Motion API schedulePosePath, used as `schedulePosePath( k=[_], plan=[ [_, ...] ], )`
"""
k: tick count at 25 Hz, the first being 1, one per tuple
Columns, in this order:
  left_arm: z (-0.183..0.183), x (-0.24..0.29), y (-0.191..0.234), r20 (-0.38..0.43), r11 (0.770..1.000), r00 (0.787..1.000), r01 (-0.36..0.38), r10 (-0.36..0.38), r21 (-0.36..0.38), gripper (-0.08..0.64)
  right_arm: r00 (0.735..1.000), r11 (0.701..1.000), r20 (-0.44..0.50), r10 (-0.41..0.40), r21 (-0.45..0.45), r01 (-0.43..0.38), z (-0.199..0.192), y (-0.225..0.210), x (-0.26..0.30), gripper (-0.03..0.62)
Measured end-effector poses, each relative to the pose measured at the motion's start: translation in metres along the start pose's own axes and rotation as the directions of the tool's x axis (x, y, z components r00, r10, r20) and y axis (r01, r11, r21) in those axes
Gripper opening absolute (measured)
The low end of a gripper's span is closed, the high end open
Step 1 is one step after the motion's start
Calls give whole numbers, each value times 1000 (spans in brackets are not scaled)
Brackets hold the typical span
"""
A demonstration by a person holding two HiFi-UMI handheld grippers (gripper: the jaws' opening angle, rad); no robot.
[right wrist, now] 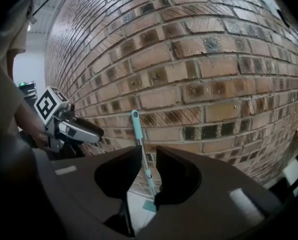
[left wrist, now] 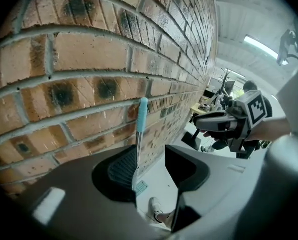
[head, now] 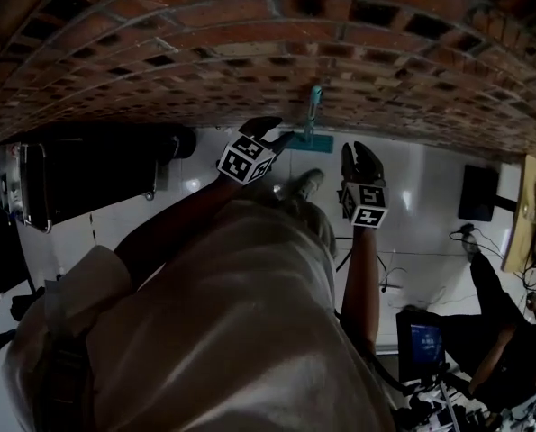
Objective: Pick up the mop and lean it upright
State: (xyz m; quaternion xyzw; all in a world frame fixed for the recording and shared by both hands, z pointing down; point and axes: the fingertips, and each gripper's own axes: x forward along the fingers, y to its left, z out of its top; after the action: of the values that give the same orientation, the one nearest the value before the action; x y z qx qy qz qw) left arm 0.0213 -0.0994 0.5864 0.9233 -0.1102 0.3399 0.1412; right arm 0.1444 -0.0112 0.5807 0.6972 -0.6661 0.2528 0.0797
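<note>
The mop (head: 314, 104), a thin metal pole with a light-blue grip, stands upright and leans on the brick wall (head: 249, 25). My left gripper (head: 272, 131) is right beside the pole. In the left gripper view its jaws (left wrist: 151, 166) stand wide open. The mop (left wrist: 141, 115) runs along the edge of the left pad, apart from the right pad. My right gripper (head: 362, 156) hangs to the right of the mop, clear of it. Its jaws (right wrist: 147, 171) have a narrow gap. The mop (right wrist: 136, 126) and its head on the floor show through that gap, farther off.
White tiled floor (head: 412, 169) runs along the wall's foot. A black case on a frame (head: 87, 174) stands at the left. At the right are a black box (head: 476, 192), loose cables (head: 385, 277), a lit screen (head: 421, 340) and a seated person (head: 502, 331).
</note>
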Motion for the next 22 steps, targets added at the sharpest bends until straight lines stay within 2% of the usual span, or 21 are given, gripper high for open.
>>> schedulePosePath(
  k=[3, 9, 15, 22],
  plan=[
    [7, -1, -4, 15, 1000, 1000, -3, 3, -7, 193, 1000, 1000, -15, 27, -16, -27, 3, 2, 9, 86],
    [11, 0, 1, 16, 1000, 1000, 18, -18, -15, 199, 995, 999, -100, 25, -37, -29, -24, -3, 32, 86],
    [8, -2, 9, -2, 998, 998, 58, -58, 11, 199, 991, 999, -131, 31, -31, -35, -34, 7, 54, 89],
    [-1, 8, 14, -22, 998, 998, 61, -60, 30, 199, 981, 996, -185, 61, -55, -72, -61, 15, 88, 91]
  ],
)
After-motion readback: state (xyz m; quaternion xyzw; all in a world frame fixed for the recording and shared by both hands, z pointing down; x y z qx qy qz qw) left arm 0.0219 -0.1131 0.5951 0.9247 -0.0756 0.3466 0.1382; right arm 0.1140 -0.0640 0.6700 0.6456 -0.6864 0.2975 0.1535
